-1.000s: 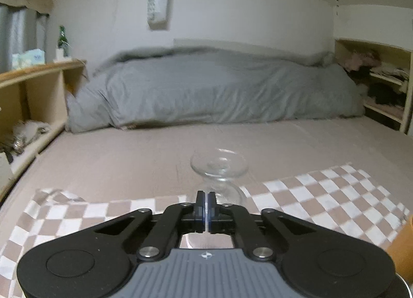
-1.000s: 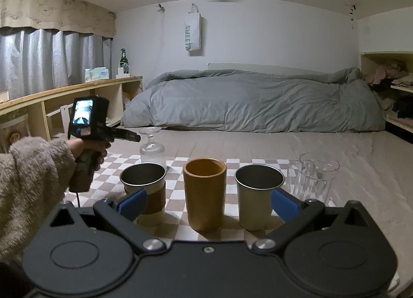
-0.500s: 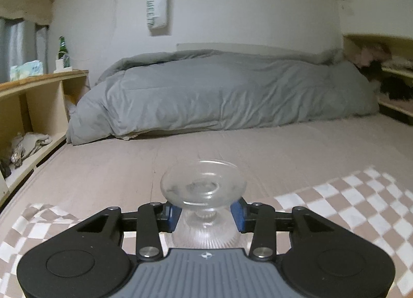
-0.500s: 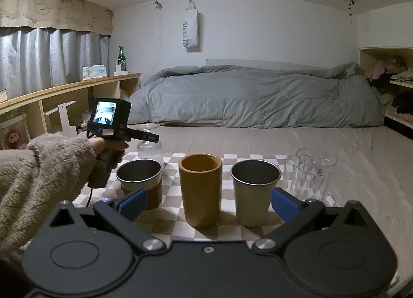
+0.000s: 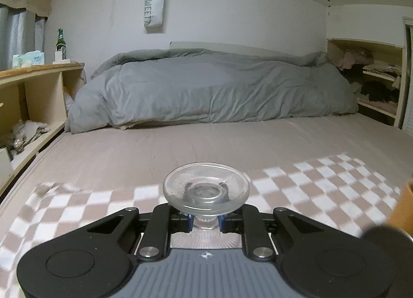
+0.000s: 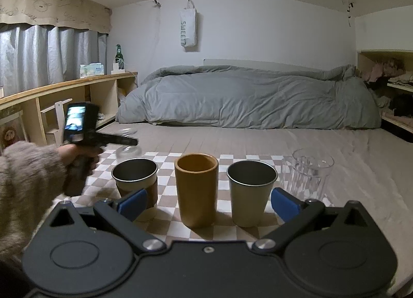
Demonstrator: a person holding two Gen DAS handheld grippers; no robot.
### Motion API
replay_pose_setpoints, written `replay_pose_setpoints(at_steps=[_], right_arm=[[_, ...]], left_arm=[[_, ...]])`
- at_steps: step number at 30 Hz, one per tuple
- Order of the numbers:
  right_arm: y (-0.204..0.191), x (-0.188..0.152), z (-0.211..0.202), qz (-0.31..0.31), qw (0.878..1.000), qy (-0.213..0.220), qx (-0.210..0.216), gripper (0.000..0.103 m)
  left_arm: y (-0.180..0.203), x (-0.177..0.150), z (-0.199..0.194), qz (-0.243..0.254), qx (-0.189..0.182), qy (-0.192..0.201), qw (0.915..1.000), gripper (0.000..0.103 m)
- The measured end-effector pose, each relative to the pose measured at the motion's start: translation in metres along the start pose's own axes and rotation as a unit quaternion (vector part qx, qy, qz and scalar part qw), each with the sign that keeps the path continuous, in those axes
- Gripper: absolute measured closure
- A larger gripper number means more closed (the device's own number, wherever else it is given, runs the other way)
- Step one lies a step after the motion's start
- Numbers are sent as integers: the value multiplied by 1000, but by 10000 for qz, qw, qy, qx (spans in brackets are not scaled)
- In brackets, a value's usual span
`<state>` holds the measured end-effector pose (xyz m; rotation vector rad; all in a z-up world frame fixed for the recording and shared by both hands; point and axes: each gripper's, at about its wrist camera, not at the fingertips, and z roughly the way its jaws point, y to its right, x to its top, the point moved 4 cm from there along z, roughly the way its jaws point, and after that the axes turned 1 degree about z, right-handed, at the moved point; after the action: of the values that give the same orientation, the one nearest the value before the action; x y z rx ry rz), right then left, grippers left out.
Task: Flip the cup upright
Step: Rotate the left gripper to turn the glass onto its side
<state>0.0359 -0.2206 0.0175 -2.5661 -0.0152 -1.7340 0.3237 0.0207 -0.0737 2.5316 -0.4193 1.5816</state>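
Observation:
A clear stemmed glass cup [image 5: 206, 189] stands upside down, its round foot on top. My left gripper [image 5: 205, 221] is shut on its stem just under the foot, above the checkered cloth [image 5: 77, 202]. In the right wrist view the left gripper [image 6: 129, 141] and the blurred glass [image 6: 127, 150] show at the left, above the cloth. My right gripper [image 6: 207, 201] is open and empty, low in front of a row of upright cups.
On the checkered cloth [image 6: 165, 158] stand a steel cup with a sleeve [image 6: 135, 178], a brown cup [image 6: 196, 189], a plain steel cup [image 6: 250, 192] and a clear tumbler [image 6: 308, 174]. A grey duvet [image 6: 245, 96] lies behind. Wooden shelves [image 6: 64, 96] run along the left.
My left gripper opened, moved in around the glass stem and closed on it. The glass now looks raised and blurred. The right gripper has barely moved.

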Motion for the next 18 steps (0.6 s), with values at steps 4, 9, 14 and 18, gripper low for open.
replay_pose_setpoints(at_steps=[4,9,14,18], right_arm=[[-5,-1,0,-60,10000,28,1,0],[-9,-1,0,-147,9999,40,19,0],[-15,-1,1,-211,9998,46,42,0],[-15,0,-1,-233,9997,66,64,0]], left_arm=[[-11,-14,-35,-32,-31,-154,9999,84],[-15,-27,-65,153,-61,-279,9995,82],[-13,-27,-75,387,-8,-712,9967,22],[-1,-21,-86,1099,126,-778,9908,20]])
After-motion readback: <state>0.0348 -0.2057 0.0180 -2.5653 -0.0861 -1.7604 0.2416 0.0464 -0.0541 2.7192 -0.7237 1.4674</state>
